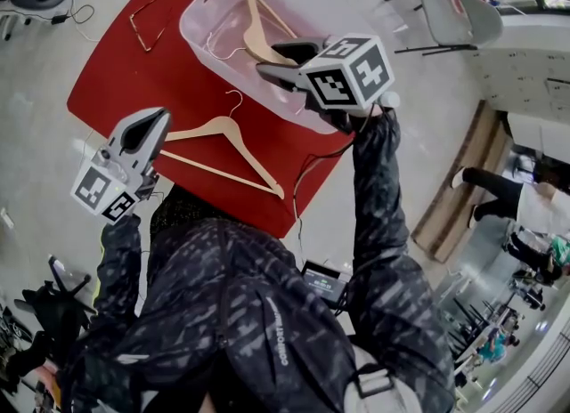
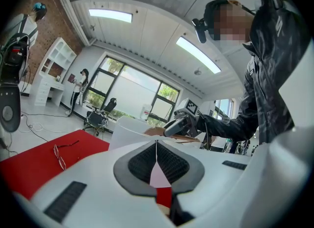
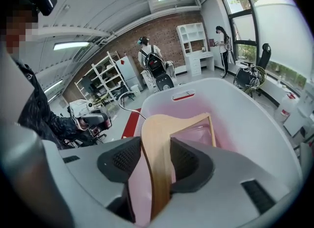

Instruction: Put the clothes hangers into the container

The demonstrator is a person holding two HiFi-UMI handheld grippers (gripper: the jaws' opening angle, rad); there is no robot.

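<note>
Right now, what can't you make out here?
- Head view: the right gripper hides the near end of the held hanger and part of the container floor.
- Head view: the left gripper covers one tip of the second hanger.
- Right gripper view: the gripper's own body hides the held hanger's lower end.

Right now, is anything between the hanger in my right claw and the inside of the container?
Nothing visible stands in the way. The right claw is closed on the wooden hanger, whose far end reaches down between the walls of the container. The bottom beneath it looks bare.
</note>
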